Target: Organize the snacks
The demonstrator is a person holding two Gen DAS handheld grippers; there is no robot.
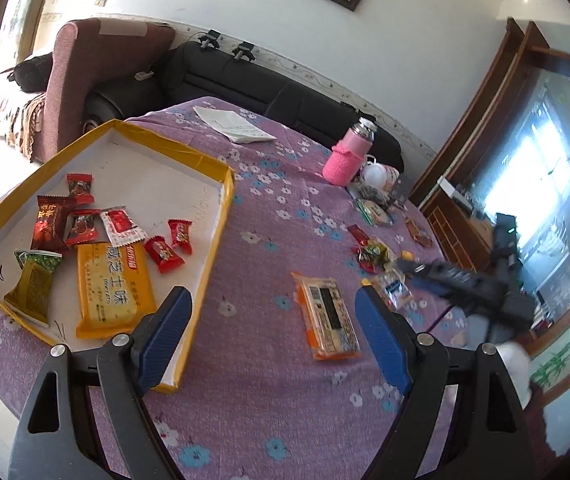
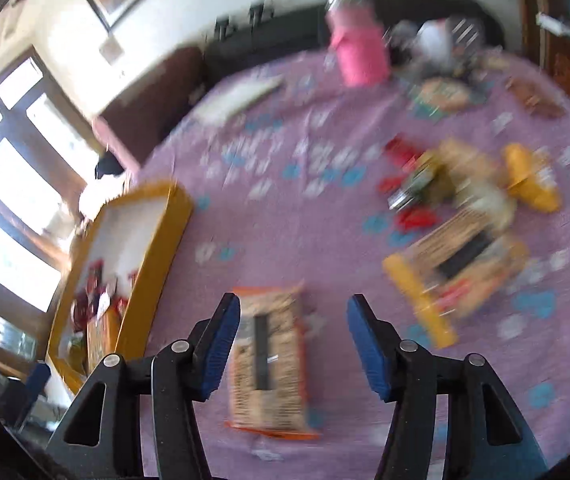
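- Nearest in the left wrist view, the left hand-held gripper (image 1: 273, 320) stands wide apart with nothing between its blue pads, poised above the purple flowered cloth of the bench (image 1: 253, 400).
- The right hand-held gripper (image 2: 293, 340) is parted about halfway; its pads grip nothing.
- An orange cracker packet (image 2: 269, 364) lies flat on the cloth below and between the right pads, not touching them.
- To the left sits a yellow-rimmed tray (image 1: 221, 200) holding red candies (image 1: 165, 252), a green packet (image 1: 35, 280) and a yellow cracker packet (image 1: 111, 288).
- Further right, a loose pile of snacks (image 2: 445, 184) lies on the cloth; that view is blurred.
- At the far edge stands a pink bottle (image 1: 345, 156), near a paper sheet (image 1: 233, 124).
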